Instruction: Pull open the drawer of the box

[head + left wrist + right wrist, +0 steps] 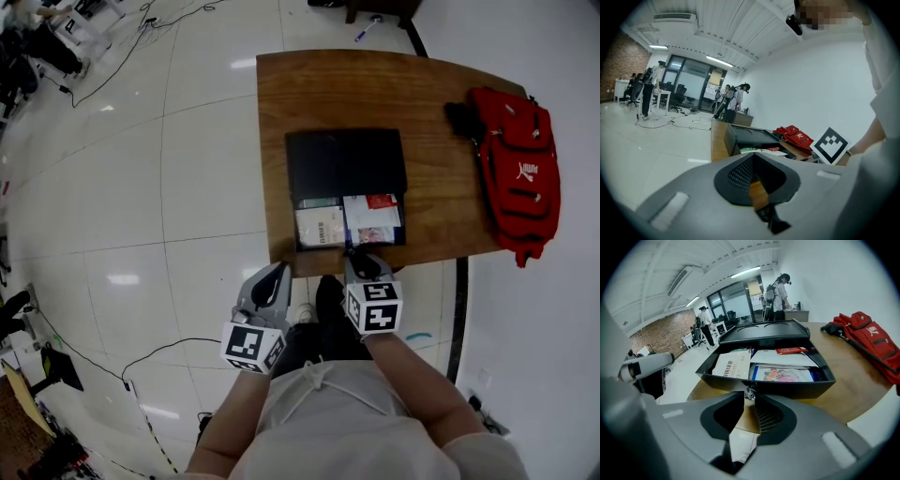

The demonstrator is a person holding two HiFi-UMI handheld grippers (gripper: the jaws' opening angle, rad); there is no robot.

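Note:
A black box (pixel 345 159) lies on the wooden table (pixel 431 211), and its drawer (pixel 352 247) is pulled out toward the near edge. Papers and booklets fill the drawer (pixel 768 387). My right gripper (pixel 356 255) is at the drawer's front wall. Its jaws are closed on the small metal knob (pixel 749 393) at the middle of that wall, in the right gripper (pixel 749 394) view. My left gripper (pixel 278 269) hangs just off the table's near edge, left of the drawer. Its jaw tips meet and nothing is between them in the left gripper (pixel 752 155) view.
A red backpack (pixel 516 169) lies at the table's right end and hangs over the edge. White tiled floor (pixel 169 187) surrounds the table, with cables on it. People and office desks (pixel 656 96) stand far back in the room.

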